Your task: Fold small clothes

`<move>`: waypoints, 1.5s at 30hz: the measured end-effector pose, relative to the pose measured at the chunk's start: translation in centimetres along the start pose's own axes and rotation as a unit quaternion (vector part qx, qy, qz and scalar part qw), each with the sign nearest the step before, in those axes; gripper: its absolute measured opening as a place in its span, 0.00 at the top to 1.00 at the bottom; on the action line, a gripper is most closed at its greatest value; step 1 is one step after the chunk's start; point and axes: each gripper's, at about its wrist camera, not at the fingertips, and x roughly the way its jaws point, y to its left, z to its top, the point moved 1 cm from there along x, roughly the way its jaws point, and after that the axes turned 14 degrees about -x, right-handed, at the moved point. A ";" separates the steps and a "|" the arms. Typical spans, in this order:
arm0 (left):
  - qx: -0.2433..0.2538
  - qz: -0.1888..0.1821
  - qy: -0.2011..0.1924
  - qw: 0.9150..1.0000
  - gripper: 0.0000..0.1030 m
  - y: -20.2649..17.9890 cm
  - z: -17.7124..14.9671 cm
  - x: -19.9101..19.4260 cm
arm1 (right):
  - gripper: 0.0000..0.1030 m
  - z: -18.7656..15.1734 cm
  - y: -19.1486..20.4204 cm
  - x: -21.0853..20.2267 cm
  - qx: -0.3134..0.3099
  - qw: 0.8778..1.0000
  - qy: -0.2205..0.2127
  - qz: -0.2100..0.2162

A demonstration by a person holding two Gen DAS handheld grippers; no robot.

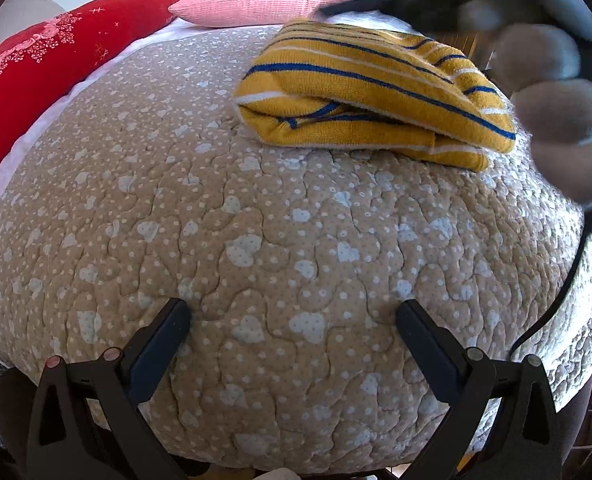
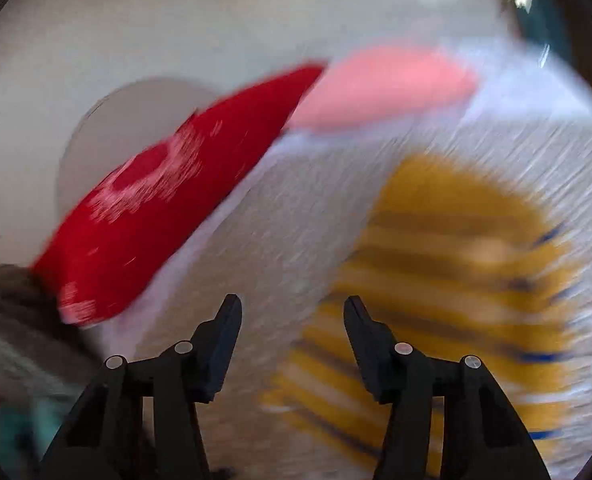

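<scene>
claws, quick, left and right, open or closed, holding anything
Left claw: open, empty, over the quilt.
Right claw: open, nothing between its fingers; the striped garment lies beyond it.

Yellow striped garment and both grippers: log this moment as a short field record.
garment: yellow knit garment with blue and white stripes, folded into a layered bundle
surface: beige quilted bedcover with pale blue hearts; garment lies on it
pillows: red embroidered pillow and pink ribbed pillow, beyond the garment
left gripper: jaws open, nothing between them, short of the garment
right gripper: jaws apart, nothing between them; view motion-blurred
hand: blurred, at the garment's right
</scene>
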 end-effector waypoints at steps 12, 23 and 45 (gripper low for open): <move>-0.002 -0.006 -0.003 1.000 0.00 0.5 -0.2 -0.1 | 0.36 -5.4 -0.9 -7.9 0.066 0.994 -0.074 0.038; -0.006 0.011 -0.005 1.000 0.00 -0.2 -0.2 0.2 | 0.32 -19.4 -2.0 -19.0 0.126 0.962 -0.082 -0.227; -0.006 -0.001 0.002 1.000 0.00 0.4 0.2 0.2 | 0.24 -19.1 1.7 -12.6 0.043 0.948 -0.014 -0.314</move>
